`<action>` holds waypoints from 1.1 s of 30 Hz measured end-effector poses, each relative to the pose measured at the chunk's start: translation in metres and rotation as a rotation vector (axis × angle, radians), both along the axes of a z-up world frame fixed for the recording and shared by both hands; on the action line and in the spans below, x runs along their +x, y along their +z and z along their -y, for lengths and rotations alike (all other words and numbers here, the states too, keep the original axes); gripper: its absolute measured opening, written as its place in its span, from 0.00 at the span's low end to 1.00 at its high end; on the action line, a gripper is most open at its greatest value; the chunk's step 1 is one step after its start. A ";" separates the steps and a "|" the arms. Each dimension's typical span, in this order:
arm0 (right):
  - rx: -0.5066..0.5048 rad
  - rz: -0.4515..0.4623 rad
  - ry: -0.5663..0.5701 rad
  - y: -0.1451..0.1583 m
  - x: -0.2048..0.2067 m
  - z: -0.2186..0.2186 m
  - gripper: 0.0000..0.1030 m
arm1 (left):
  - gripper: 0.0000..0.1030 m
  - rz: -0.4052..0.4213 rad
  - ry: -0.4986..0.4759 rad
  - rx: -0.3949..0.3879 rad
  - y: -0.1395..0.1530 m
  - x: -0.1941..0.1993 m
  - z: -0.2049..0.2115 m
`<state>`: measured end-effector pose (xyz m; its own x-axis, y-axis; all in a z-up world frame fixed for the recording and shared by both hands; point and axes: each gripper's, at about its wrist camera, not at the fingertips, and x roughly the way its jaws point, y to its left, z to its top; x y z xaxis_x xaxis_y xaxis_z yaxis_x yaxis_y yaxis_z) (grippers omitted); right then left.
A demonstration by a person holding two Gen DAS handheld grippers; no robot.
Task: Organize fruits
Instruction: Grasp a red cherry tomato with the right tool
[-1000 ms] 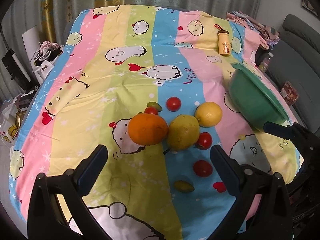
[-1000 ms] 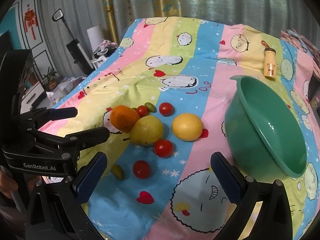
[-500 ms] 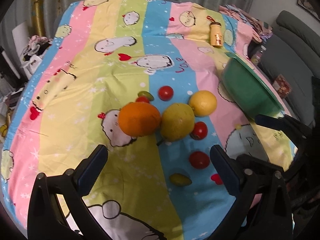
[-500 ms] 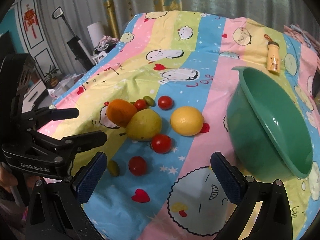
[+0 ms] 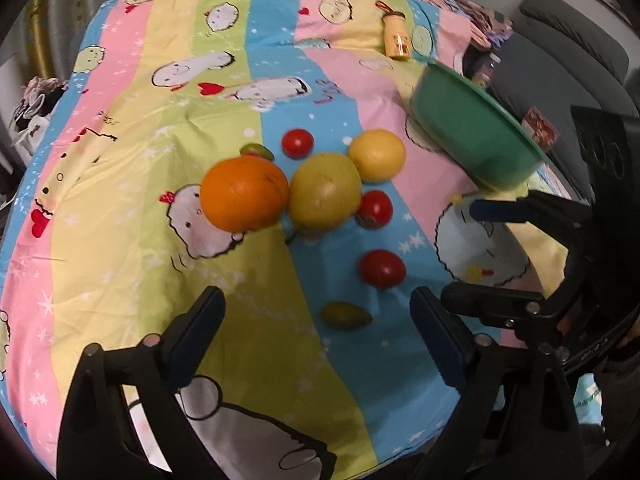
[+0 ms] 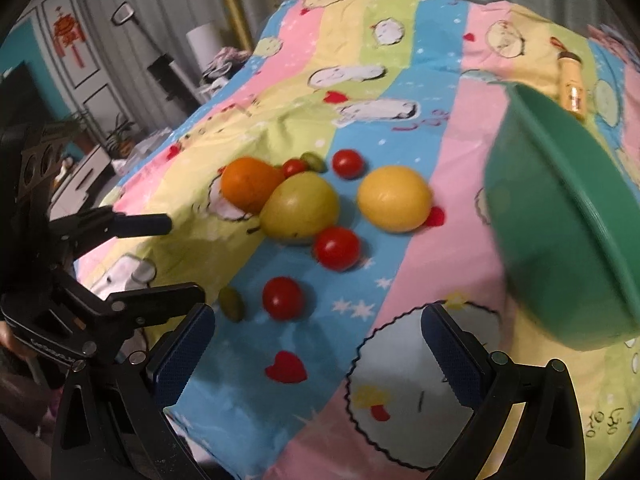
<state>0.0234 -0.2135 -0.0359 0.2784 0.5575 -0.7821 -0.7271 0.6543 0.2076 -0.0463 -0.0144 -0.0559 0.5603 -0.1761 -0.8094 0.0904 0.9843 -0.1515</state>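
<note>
The green bowl (image 6: 560, 216) sits on the striped cartoon cloth (image 5: 120, 200) to the right of the fruit, tilted so its rim faces partly sideways; the little of its inside that shows in the right wrist view holds nothing, and the rest is hidden. All the fruit lies loose on the cloth outside it. An orange (image 5: 244, 193) and a yellow-green pear (image 5: 325, 190) touch side by side, the pear's short stem pointing toward the camera. A yellow lemon (image 5: 377, 155) rests just behind and right of the pear. Four small red tomatoes are scattered about: one behind the pear (image 5: 297, 143), one tight against the pear's right side (image 5: 375, 209), one nearer the camera (image 5: 382, 269), and one mostly hidden behind the orange (image 6: 294, 167). Two small green oval fruits lie there too, one behind the orange (image 5: 257, 149), one nearest the camera (image 5: 346, 316). A small yellow bottle (image 5: 395, 38) lies on its side far back on the cloth. The left gripper (image 5: 316, 332) hovers above the near green fruit, its fingers wide but closing, with nothing pressed between them. The right gripper (image 6: 318, 344) has its fingers spread wide and empty over the cloth.
</note>
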 end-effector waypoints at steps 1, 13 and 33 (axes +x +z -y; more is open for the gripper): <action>-0.004 -0.001 0.007 -0.002 0.000 0.000 0.99 | 0.86 -0.007 -0.004 0.002 -0.001 0.000 0.001; 0.005 -0.061 0.076 -0.014 0.009 -0.014 0.83 | 0.74 -0.055 0.007 0.002 -0.011 0.013 -0.004; -0.045 -0.087 0.194 -0.029 0.016 -0.042 0.29 | 0.66 -0.043 -0.046 -0.128 -0.002 0.033 -0.002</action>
